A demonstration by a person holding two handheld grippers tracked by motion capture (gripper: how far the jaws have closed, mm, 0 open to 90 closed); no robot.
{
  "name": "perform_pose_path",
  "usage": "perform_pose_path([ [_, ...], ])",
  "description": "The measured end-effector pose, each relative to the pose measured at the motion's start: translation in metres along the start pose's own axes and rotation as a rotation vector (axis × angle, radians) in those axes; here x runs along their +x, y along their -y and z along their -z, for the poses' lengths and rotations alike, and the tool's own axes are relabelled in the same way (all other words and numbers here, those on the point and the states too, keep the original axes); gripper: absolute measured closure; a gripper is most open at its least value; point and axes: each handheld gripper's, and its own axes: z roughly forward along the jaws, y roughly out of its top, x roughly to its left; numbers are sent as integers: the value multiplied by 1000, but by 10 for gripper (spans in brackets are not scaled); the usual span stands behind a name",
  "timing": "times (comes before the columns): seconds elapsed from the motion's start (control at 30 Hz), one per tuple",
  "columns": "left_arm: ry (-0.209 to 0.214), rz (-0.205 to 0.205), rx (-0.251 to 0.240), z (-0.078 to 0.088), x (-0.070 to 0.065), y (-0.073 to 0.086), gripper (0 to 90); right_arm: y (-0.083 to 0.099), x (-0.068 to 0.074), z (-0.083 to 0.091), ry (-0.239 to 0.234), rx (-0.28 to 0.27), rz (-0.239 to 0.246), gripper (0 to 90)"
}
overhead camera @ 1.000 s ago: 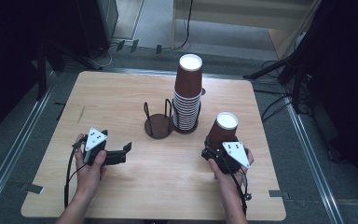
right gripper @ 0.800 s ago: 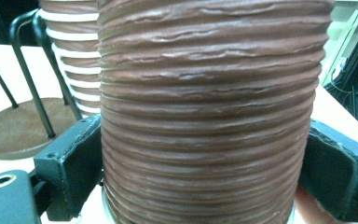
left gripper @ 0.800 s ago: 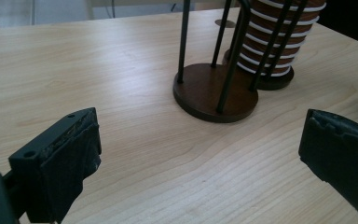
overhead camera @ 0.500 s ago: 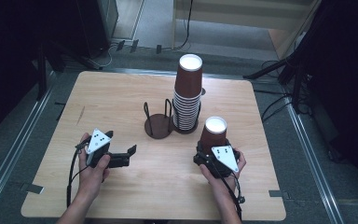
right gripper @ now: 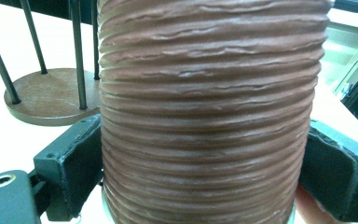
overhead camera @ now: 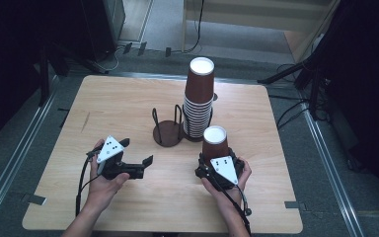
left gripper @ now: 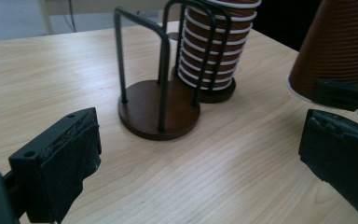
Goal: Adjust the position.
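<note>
So, the right gripper [overhead camera: 216, 165] sat at abt 5 o'clock on the desk [overhead camera: 128, 98], w/ its fingers [right gripper: 70, 165] pinching a ribbed brown paper cup [overhead camera: 214, 143] from both sides. In the right gripper view each black pad pressed flat against the cup's wall low down, near the rim; the cup was upside down, white base up, rim at or just above the desk – couldn't tell which. A hand [overhead camera: 227, 185] wrapped the gripper from behind, grey three-cornered plate on top.

The left gripper [overhead camera: 133, 158] was at abt 7 o'clock, held by the other hand [overhead camera: 101, 182], pointing toward 3 o'clock. Its fingers [left gripper: 65, 163] were spread wide, nothing between them, touching nothing; bare wood showed in the gap in the left gripper view. The held cup appeared beyond its farther finger there.

Near the desk centre stood an empty wire cup holder [overhead camera: 168, 129] on a round dark base. Just beside it, at its 3 o'clock, a second holder carried a tall stack of cups [overhead camera: 199, 96], also inverted. The held cup was at abt 5 o'clock of that stack, close but apart from it.
</note>
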Motion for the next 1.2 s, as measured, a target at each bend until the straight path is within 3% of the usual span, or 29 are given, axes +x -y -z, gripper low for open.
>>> perform_pose_path([
  [0.2, 36, 7, 11, -5, -2, -1, 0, -2, 5, 1, 6, -12, 35, 85],
  [0.5, 112, 13, 30, -7, -10, -5, 0, 3, 19, 0, 12, -10, 150, 85],
  [0.67, 142, -8, 37, -9, -17, -6, 0, 7, 31, 2, 6, -27, 244, 85],
  [0.77, 166, -14, 45, -10, -19, -6, 3, 7, 34, 3, 1, -31, 256, 85],
  [0.97, 188, -14, 64, -11, -19, -4, 33, 9, 40, 4, 5, -46, 311, 85],
  [1.1, 192, -15, 62, -11, -20, -5, 57, 12, 47, 6, -3, -70, 375, 85],
  [1.2, 202, -20, 60, -12, -21, -5, 65, 13, 50, 7, -9, -77, 389, 85],
])
